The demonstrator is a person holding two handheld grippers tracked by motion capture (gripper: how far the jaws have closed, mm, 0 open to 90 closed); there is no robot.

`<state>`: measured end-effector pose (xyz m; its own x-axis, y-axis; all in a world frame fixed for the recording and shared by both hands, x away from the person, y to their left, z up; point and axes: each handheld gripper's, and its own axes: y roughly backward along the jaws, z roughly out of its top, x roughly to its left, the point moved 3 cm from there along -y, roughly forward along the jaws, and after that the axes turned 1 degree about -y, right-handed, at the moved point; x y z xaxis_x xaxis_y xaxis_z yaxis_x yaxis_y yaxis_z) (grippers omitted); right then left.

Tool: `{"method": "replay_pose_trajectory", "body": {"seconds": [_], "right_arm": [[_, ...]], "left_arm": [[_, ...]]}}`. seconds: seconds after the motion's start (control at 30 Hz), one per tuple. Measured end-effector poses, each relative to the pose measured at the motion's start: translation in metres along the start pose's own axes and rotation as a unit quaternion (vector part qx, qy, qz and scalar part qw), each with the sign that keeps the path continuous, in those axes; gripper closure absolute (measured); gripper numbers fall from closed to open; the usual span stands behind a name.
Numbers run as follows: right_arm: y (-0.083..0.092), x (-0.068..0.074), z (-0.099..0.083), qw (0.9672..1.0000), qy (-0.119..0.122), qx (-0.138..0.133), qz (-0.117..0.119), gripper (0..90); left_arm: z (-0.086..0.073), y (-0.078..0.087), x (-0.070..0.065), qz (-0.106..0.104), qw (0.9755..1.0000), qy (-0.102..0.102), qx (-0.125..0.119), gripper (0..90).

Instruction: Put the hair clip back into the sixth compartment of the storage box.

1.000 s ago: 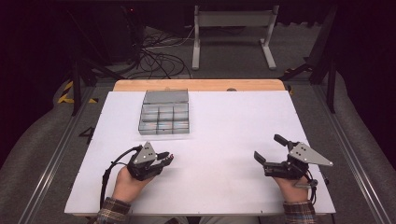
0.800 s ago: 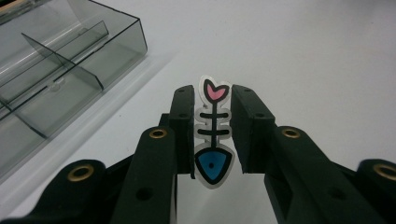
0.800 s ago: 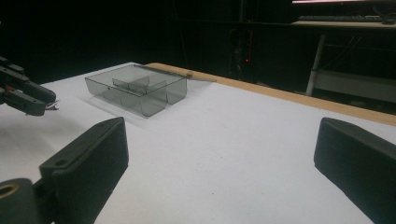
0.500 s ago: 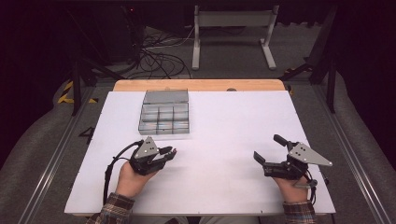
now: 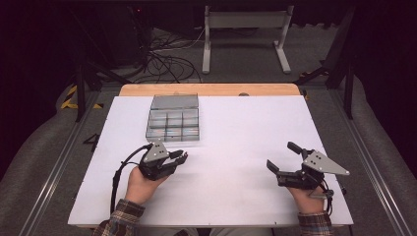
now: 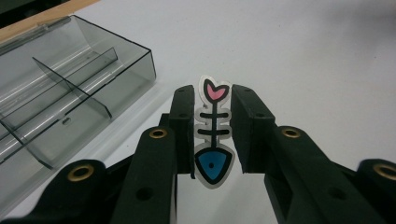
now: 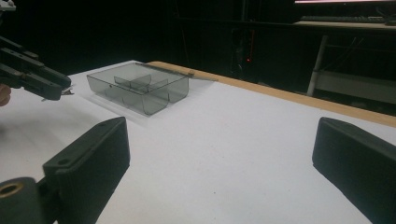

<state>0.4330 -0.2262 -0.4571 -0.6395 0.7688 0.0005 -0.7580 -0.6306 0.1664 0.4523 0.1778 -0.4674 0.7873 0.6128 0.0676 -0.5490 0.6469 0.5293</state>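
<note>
My left gripper [image 5: 181, 157] is shut on a small flat fish-skeleton cutout [image 6: 212, 161] with a pink tail and a blue head. The cutout stands upright between the black jaws, just above the white table. A clear grey compartment box [image 5: 152, 118] sits just beyond it, toward the table's far left; its near corner [image 6: 140, 70] is left of the jaws. My right gripper [image 5: 280, 155] rests at the front right, open wide with nothing between its fingers [image 7: 93, 149]. In the right gripper view the box [image 7: 154, 100] and the left gripper [image 7: 32, 77] lie far off to the left.
The white table top [image 5: 246, 128] ends in a wooden strip [image 5: 211, 89] at the far edge. Behind it are cables on the floor [image 5: 167, 54] and a white metal stand [image 5: 246, 29]. The box's dividers [image 6: 70, 84] form several empty compartments.
The left hand has edged a little forward toward the box with the cutout still held. The right hand has stayed put.
</note>
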Motion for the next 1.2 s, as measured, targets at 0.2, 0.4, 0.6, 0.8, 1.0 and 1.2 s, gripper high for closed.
{"method": "replay_pose_trajectory", "body": {"seconds": [0.2, 0.4, 0.6, 0.8, 1.0, 1.2], "right_arm": [[-0.001, 0.001, 0.000, 1.0000, 0.001, 0.002, 0.004, 4.4], [-0.002, 0.001, -0.001, 1.0000, 0.002, 0.003, 0.006, 4.3], [-0.002, 0.002, -0.001, 0.9999, 0.004, 0.006, 0.008, 4.3], [-0.003, 0.003, -0.001, 0.9999, 0.007, 0.008, 0.009, 4.2], [-0.002, 0.003, -0.001, 0.9999, 0.007, 0.003, 0.008, 3.9], [-0.004, 0.004, -0.001, 0.9999, 0.008, 0.006, 0.011, 3.5]], "left_arm": [[0.006, -0.002, 0.002, 0.001, 1.0000, 0.002, 0.000, 71.5], [0.011, -0.005, 0.005, 0.006, 1.0000, 0.000, 0.000, 71.5], [0.015, -0.008, 0.009, 0.011, 0.9999, 0.007, -0.002, 71.4], [0.019, -0.010, 0.012, 0.007, 0.9998, 0.016, -0.005, 71.4], [0.025, -0.011, 0.014, 0.014, 0.9998, 0.010, -0.004, 71.4], [0.030, -0.012, 0.017, 0.019, 0.9997, 0.013, -0.004, 71.4]]}}
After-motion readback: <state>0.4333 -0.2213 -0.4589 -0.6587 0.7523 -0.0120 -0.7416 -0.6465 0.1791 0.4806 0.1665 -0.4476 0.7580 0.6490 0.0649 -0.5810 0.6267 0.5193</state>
